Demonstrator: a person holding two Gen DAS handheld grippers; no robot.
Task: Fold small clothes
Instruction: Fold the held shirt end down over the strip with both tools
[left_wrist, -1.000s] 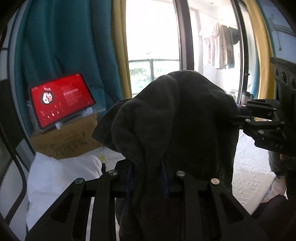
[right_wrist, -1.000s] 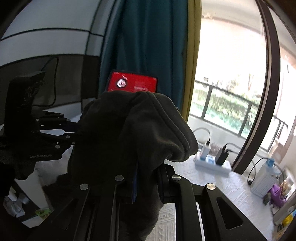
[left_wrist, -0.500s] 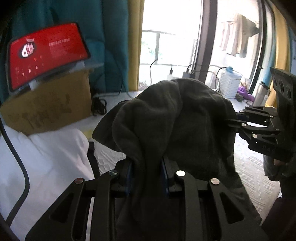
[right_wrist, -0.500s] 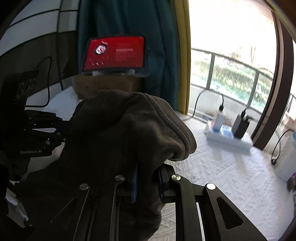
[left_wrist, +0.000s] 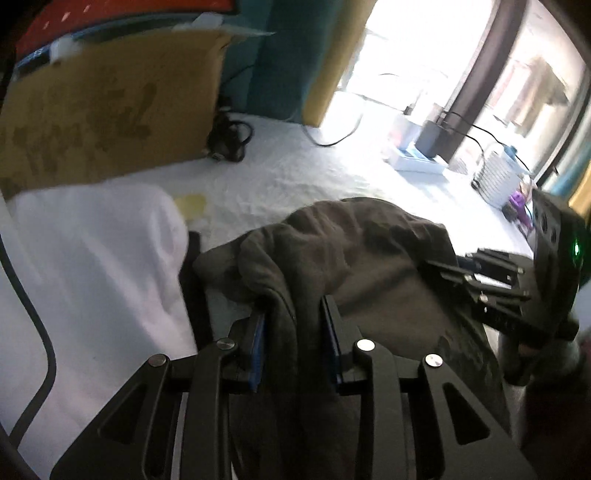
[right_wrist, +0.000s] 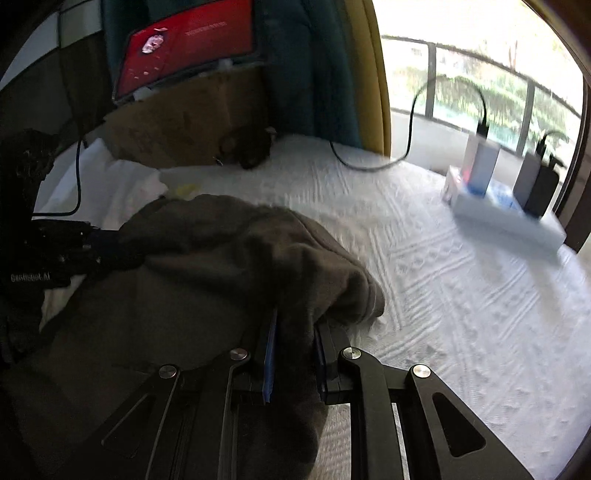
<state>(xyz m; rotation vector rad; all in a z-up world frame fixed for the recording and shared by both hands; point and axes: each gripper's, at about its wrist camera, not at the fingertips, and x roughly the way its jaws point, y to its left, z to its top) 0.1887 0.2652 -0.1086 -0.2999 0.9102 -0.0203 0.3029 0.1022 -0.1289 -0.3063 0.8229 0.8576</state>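
Left wrist view shows your left gripper (left_wrist: 293, 339) pinching the dark grey cloth (left_wrist: 354, 251). Your right gripper (right_wrist: 293, 354) is squeezed tight on the same cloth too. It hangs between them over the white bed cover (right_wrist: 461, 295), near a cardboard box (left_wrist: 107, 107).

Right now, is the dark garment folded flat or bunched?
Bunched: the dark garment humps in loose folds, pinched by the right tool and left tool.

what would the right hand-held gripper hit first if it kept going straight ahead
Probably the dark garment bunched ahead of the right hand-held gripper, which already pinches it; beyond that, likely the white textured bedcover. Depth is unclear.
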